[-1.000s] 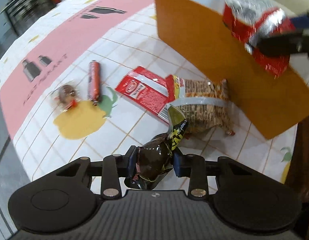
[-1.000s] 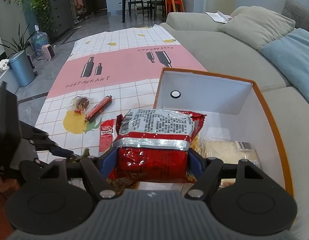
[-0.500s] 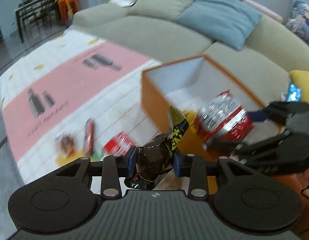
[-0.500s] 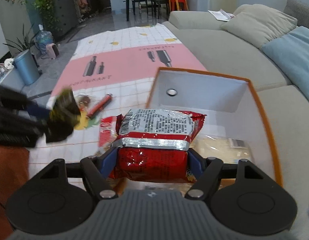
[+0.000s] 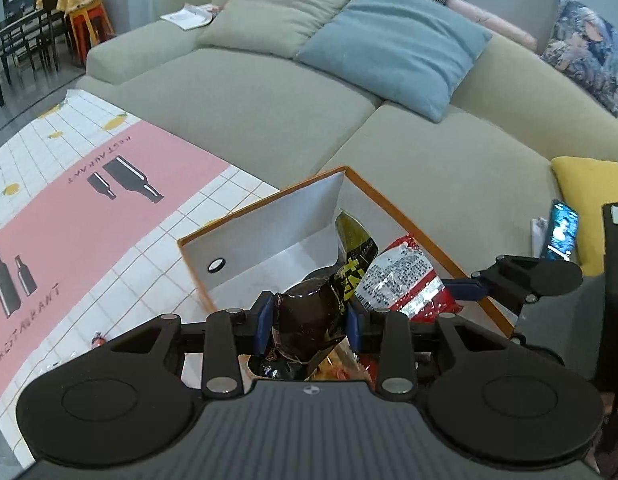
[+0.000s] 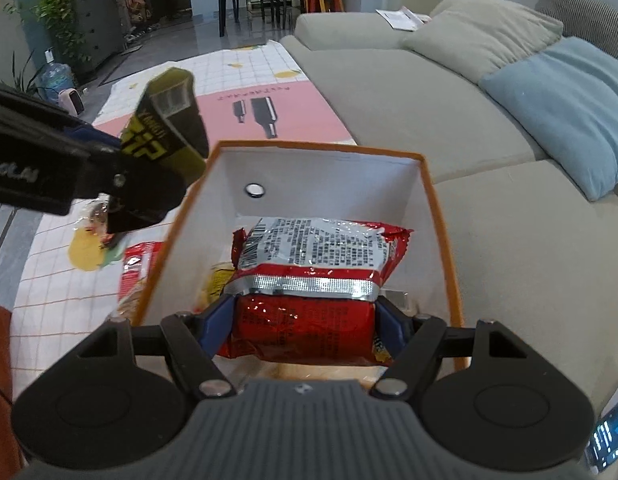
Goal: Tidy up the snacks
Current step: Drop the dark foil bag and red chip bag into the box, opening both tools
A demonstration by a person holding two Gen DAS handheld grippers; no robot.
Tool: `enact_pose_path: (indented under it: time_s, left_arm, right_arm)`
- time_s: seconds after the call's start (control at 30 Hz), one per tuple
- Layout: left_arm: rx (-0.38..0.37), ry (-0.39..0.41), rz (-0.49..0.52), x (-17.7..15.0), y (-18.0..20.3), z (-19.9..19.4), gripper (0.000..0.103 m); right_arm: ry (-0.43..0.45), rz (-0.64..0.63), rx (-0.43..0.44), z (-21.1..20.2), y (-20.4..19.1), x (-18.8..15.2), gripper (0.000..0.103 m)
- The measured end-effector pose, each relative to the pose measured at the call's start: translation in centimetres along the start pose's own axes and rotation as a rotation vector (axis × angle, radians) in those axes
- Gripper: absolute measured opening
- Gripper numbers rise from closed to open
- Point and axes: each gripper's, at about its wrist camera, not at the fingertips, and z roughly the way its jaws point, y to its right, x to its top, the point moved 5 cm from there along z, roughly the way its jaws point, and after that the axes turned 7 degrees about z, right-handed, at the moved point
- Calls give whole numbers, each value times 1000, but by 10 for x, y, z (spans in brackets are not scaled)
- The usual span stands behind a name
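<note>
Your left gripper (image 5: 309, 320) has its jaws clamped on a dark brown foil snack packet with a yellow-lettered end (image 5: 313, 312), held above the near left edge of the orange cardboard box with white inner walls (image 6: 445, 240). Your right gripper (image 6: 305, 320) pinches a red and silver crinkled snack bag (image 6: 313, 276) inside the box (over other packets). Beyond, the checked and pink cloth-covered desk (image 6: 269, 120) carries a red flat sachet (image 6: 135, 264).

The far half of the orange box (image 6: 437, 216) is left open from above. Its near half is blocked by the red packet (image 6: 309, 276), and its left rim is crowded by the dark packet (image 6: 165, 136).
</note>
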Motion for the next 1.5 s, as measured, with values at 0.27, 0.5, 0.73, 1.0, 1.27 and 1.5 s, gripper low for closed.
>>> enact_pose_path:
  time_s: [0.27, 0.5, 0.73, 1.0, 1.27, 1.5]
  left_arm:
    - [86, -99, 73, 7, -1, 50, 41]
    - [114, -184, 109, 5, -7, 79, 45]
    - [97, -230, 109, -3, -8, 91, 59]
    - [98, -172, 56, -5, -16, 67, 60]
    - [150, -76, 1, -16, -23, 18, 62]
    - [225, -52, -45, -36, -29, -14, 62]
  right_arm:
    - [-40, -3, 14, 41, 7, 16, 72]
    - [-107, -8, 16, 73, 12, 17, 73]
    - [-123, 33, 44, 79, 16, 12, 77]
    - [-106, 39, 26, 67, 16, 10, 78]
    - [-30, 24, -7, 45, 14, 9, 78]
    - [-22, -24, -38, 37, 8, 5, 44]
